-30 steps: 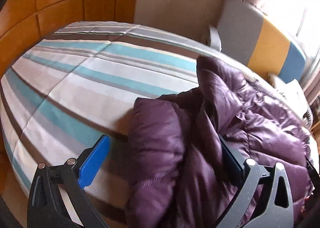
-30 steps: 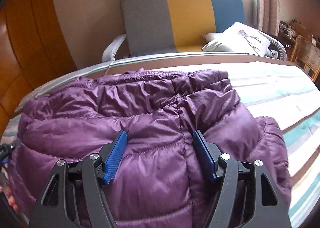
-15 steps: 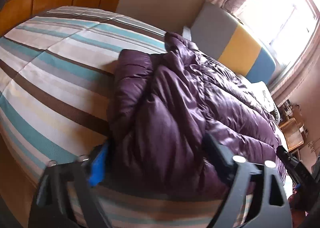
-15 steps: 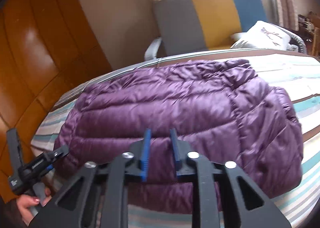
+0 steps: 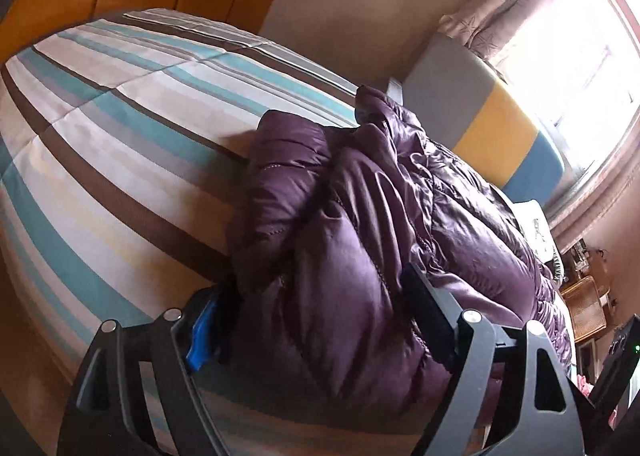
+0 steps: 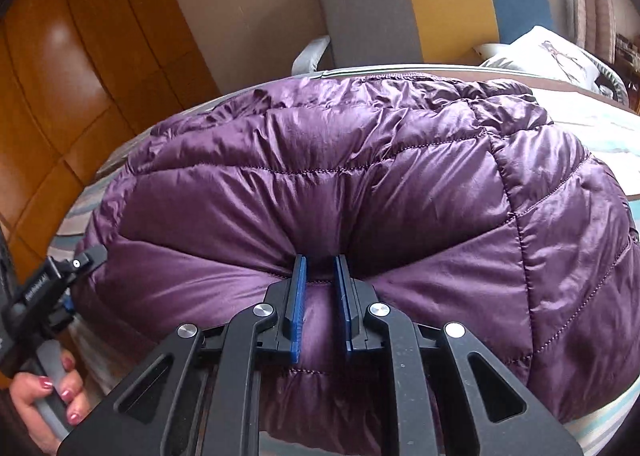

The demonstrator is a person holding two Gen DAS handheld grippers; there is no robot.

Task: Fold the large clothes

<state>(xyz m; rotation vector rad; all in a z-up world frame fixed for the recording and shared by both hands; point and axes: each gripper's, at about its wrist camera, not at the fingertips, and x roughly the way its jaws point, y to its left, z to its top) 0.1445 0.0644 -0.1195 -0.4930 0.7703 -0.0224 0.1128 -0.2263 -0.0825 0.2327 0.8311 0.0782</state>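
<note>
A purple puffy jacket (image 6: 360, 184) lies in a folded heap on a bed (image 5: 120, 128) with a striped cover, along the bed's near edge. Its far side reaches almost to the edge next to the grey, yellow and blue chair (image 6: 420, 4).

The right gripper (image 6: 320, 288) sits at the middle of the jacket's near edge. Its jaws have just been closing and now stand close together, pinching a ridge of the padded cloth between the blue pads (image 6: 298, 296) — the fabric puckers in towards the grip from both sides and bulges up behind it.

The left gripper (image 5: 312, 316) is at the jacket's end on that side, seen from the right wrist camera at the left edge of the heap, held by a hand (image 6: 44, 396) with painted nails. Its jaws have also just been closing, and they stand wide apart around a thick bundle of the jacket's folded layers. The bundle fills the gap between the two fingers, and the blue pad (image 5: 202, 340) on one side is half hidden behind the cloth — it seems to press on the bundle.

A white cushion (image 6: 556, 56) rests on the chair beyond the bed.
</note>
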